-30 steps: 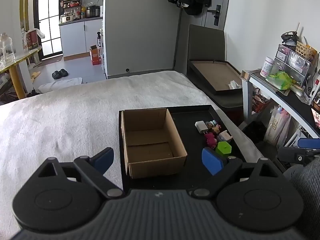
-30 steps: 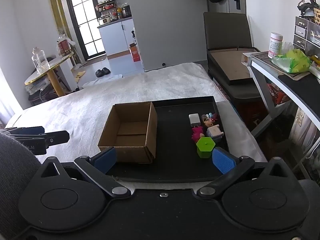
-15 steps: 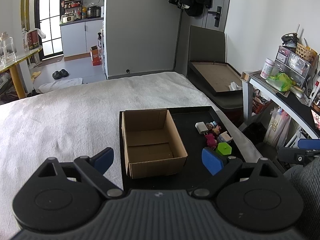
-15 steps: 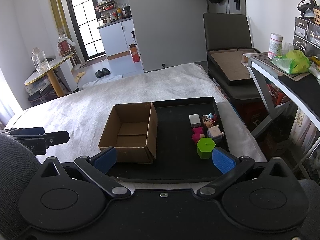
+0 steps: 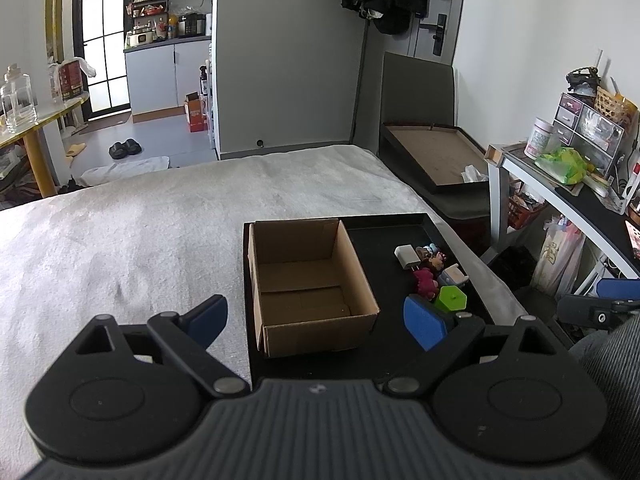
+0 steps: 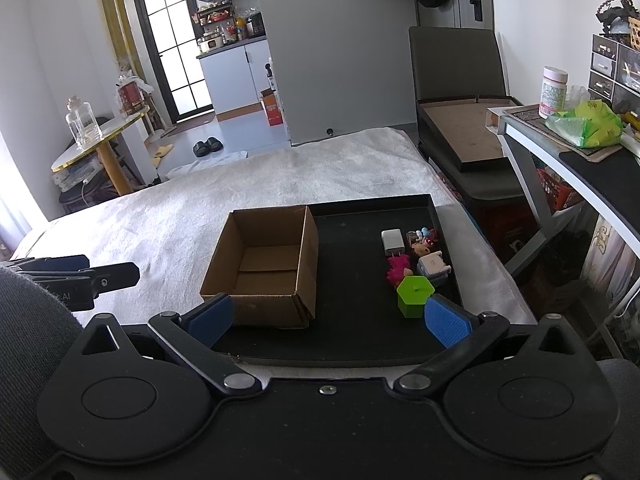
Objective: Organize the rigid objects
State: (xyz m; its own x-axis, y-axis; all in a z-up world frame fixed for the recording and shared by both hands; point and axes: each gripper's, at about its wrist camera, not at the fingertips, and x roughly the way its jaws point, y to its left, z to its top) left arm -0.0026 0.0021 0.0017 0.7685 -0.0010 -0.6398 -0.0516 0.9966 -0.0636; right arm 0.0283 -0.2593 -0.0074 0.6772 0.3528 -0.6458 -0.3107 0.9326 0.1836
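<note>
An open, empty cardboard box [image 5: 308,280] [image 6: 264,264] stands on the left half of a black tray [image 5: 388,232] [image 6: 352,252]. On the tray's right side lie several small objects: a white charger [image 5: 406,257] [image 6: 393,241], a pink toy [image 5: 425,279] [image 6: 398,268], a pale block figure [image 6: 432,266], small figurines [image 6: 424,238] and a green hexagonal piece [image 5: 451,299] [image 6: 415,295]. My left gripper [image 5: 316,318] hangs open in front of the box. My right gripper [image 6: 328,316] is open too, near the tray's front edge. Neither holds anything.
The tray rests on a bed with a white blanket [image 5: 140,232]. To the right are a dark chair with a framed board [image 6: 464,128] and a cluttered desk [image 6: 580,148]. A round table with a glass bottle [image 6: 82,124] stands far left.
</note>
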